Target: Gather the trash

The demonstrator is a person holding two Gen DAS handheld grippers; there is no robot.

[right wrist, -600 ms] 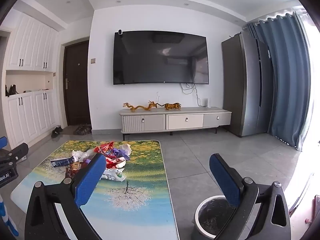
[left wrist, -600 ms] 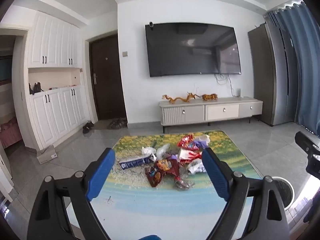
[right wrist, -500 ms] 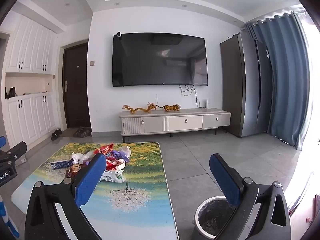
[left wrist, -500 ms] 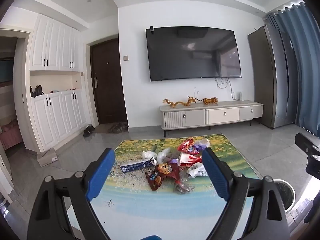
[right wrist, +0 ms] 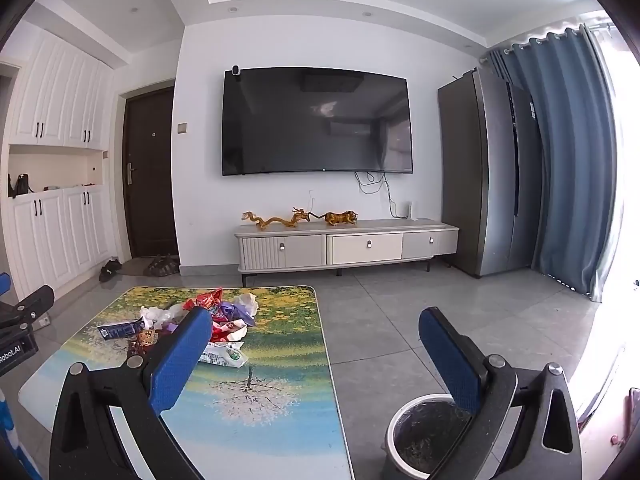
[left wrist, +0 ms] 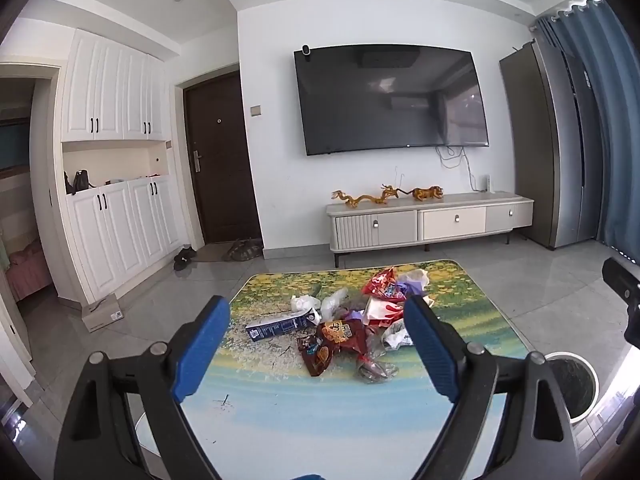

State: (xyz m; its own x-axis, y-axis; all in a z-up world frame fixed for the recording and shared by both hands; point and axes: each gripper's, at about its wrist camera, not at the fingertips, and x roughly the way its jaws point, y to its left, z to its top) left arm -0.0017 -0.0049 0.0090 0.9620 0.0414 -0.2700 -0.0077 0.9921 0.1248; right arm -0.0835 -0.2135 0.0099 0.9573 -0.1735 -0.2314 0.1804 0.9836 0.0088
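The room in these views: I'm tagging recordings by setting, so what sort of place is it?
Most likely a home living room: a wall-mounted TV above a low TV cabinet, a coffee table strewn with snack wrappers, and a front door with shoes beside it.

The right gripper [right wrist: 316, 350] holds its jaws wide and empty. A heap of wrappers [right wrist: 200, 320] lies on the tabletop [right wrist: 260, 412] at ten o'clock; a bin [right wrist: 428, 432] stands at five o'clock.

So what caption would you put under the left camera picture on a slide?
Open left gripper hovers empty before a trash pile on the painted coffee table, bin waiting at right.
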